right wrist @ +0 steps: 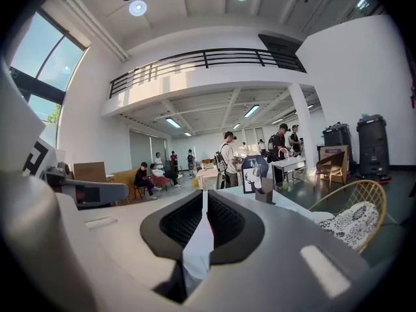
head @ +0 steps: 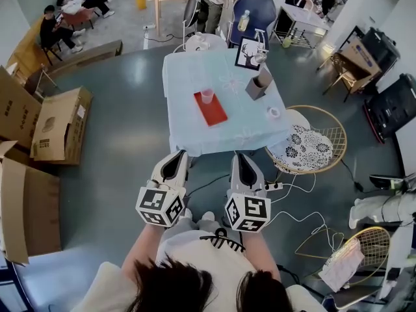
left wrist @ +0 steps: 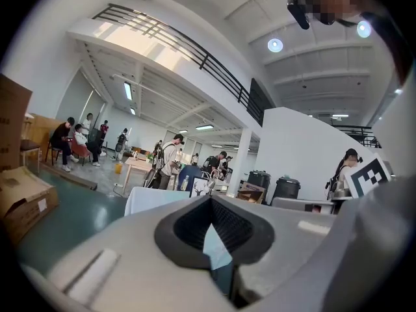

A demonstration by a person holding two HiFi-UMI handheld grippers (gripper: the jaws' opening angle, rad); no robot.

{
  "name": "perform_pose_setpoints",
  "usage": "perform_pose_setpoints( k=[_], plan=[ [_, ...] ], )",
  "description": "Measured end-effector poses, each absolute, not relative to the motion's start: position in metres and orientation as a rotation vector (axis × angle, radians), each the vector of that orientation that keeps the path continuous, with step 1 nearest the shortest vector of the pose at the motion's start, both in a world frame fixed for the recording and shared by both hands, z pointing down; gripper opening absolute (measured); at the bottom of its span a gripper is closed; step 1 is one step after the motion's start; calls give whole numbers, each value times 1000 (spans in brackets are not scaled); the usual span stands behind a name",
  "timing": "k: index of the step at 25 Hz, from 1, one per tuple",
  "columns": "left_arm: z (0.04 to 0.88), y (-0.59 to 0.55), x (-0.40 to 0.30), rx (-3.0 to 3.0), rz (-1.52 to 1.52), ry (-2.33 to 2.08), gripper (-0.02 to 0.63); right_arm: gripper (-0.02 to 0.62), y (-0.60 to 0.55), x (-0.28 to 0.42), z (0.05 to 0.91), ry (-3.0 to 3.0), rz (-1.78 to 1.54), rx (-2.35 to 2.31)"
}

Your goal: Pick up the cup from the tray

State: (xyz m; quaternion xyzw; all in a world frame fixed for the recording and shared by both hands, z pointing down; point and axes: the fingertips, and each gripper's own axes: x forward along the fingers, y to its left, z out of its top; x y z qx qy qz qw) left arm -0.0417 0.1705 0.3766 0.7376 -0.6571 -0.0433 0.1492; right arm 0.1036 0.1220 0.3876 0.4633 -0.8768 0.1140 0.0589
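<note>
The left gripper and the right gripper are held side by side, close to the person's body, and both point towards the near edge of a square table with a pale blue cloth. In the left gripper view the jaws of the left gripper are closed together at the tips and there is nothing between them. The right gripper is the same: its jaws are pressed together and hold nothing. The pink translucent cup stands upright ahead of both grippers, well apart from them, about on the middle line between the two. It stands on the far end of a flat red rectangular tray, which lies on the cloth. Further ahead and to the right of the right gripper are a grey square holder and a black framed deer picture. A round wicker chair stands beside the table, on the right gripper's side.
</note>
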Motion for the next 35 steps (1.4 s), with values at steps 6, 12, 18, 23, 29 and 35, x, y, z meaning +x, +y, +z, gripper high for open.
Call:
perform_pose_setpoints(
  k=[6, 12, 18, 23, 29, 35],
  plan=[
    [379, 167, -38, 2102, -119, -1907, 0, 182, 112, 104, 391, -2705, 337, 1253],
    [380, 157, -35, 2082, -148, -1911, 0, 292, 104, 102, 393, -2732, 301, 1169],
    [385, 141, -44, 2050, -147, -1944, 0, 353, 87, 89, 389, -2770, 277, 1113],
    [385, 124, -57, 2043, -163, -1969, 2, 376, 70, 80, 391, -2778, 266, 1101],
    [386, 104, -73, 2057, -155, -1955, 1, 393, 52, 62, 395, -2779, 269, 1088],
    [392, 82, -84, 2071, -140, -1929, 1, 394, 34, 39, 404, -2766, 268, 1067]
  ],
)
